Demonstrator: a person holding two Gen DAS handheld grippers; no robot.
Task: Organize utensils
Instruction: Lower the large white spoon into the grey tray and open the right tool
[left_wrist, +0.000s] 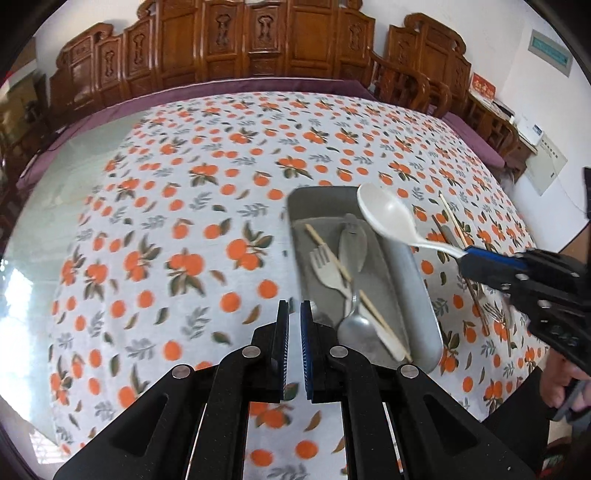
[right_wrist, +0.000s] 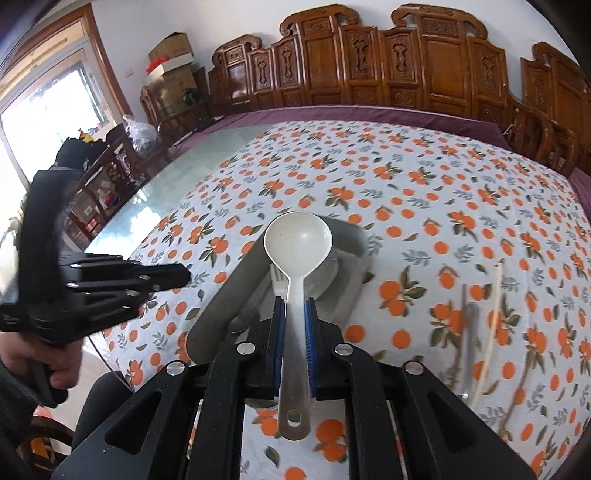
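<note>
A grey metal tray (left_wrist: 413, 273) sits on the orange-print tablecloth and holds a cream fork (left_wrist: 327, 269), a metal spoon (left_wrist: 356, 326), a chopstick (left_wrist: 347, 277) and other utensils. My right gripper (right_wrist: 294, 306) is shut on the handle of a white ladle-like spoon (right_wrist: 298, 236) and holds it above the tray (right_wrist: 218, 306); the spoon (left_wrist: 388, 218) and the right gripper (left_wrist: 476, 258) also show in the left wrist view. My left gripper (left_wrist: 294, 314) is shut and empty, just left of the tray's near end; it appears in the right wrist view (right_wrist: 177, 277).
More chopsticks (left_wrist: 452, 218) and a fork (left_wrist: 493, 310) lie on the cloth right of the tray; in the right wrist view they appear blurred (right_wrist: 469, 325). Carved wooden chairs (left_wrist: 258, 40) line the table's far edge. Bare glass tabletop (left_wrist: 74, 177) lies left of the cloth.
</note>
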